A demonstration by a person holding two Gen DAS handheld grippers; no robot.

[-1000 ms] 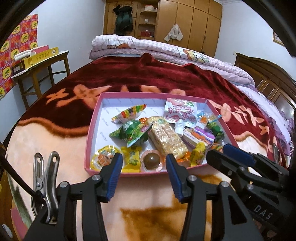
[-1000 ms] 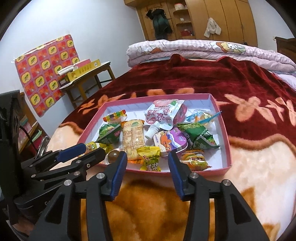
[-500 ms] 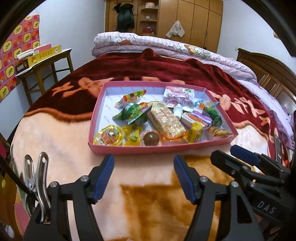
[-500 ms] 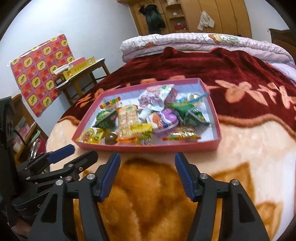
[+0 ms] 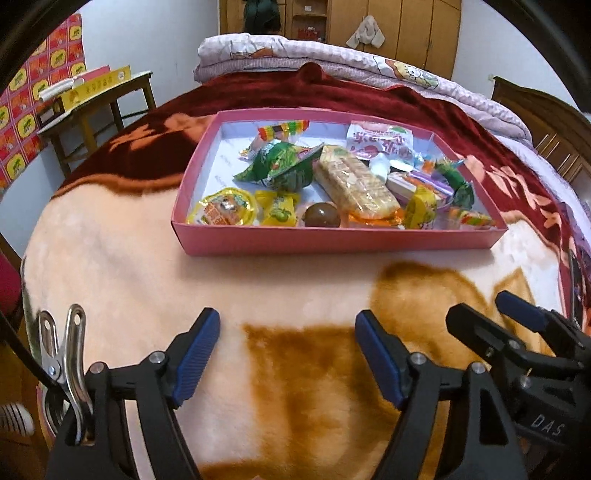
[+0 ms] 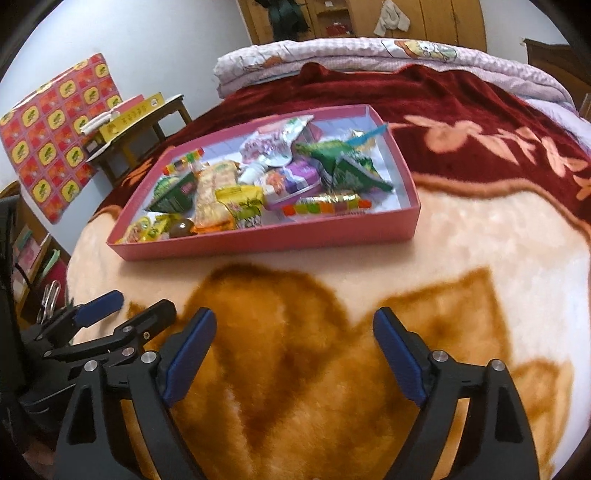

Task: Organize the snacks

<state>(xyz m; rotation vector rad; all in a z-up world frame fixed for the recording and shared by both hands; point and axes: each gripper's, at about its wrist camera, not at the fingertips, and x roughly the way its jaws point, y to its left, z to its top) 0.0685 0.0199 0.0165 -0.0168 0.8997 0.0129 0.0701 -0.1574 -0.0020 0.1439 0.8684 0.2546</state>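
My left tongs (image 5: 287, 325) and right tongs (image 6: 295, 325), just opened wide and empty, hover over the blanket (image 5: 295, 288); the snack tray (image 5: 332, 242) lies at twelve o'clock.

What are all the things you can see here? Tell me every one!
box: one, pink, on the blanket
cracker pack: one, tan, middle of box
green bags: two, one left of crackers, one at the right side
round chocolate: one, brown, box front
jelly cup: one, yellow-orange, front left corner
pouch: one, pink-white, box back
blanket: one, cream, orange and dark red, covers the bed
quilt: one, pale, folded behind
small table: one, wooden, left
wardrobe: one, wooden, back wall
left gripper: black, blue pads, open, empty
right gripper: same, open, empty
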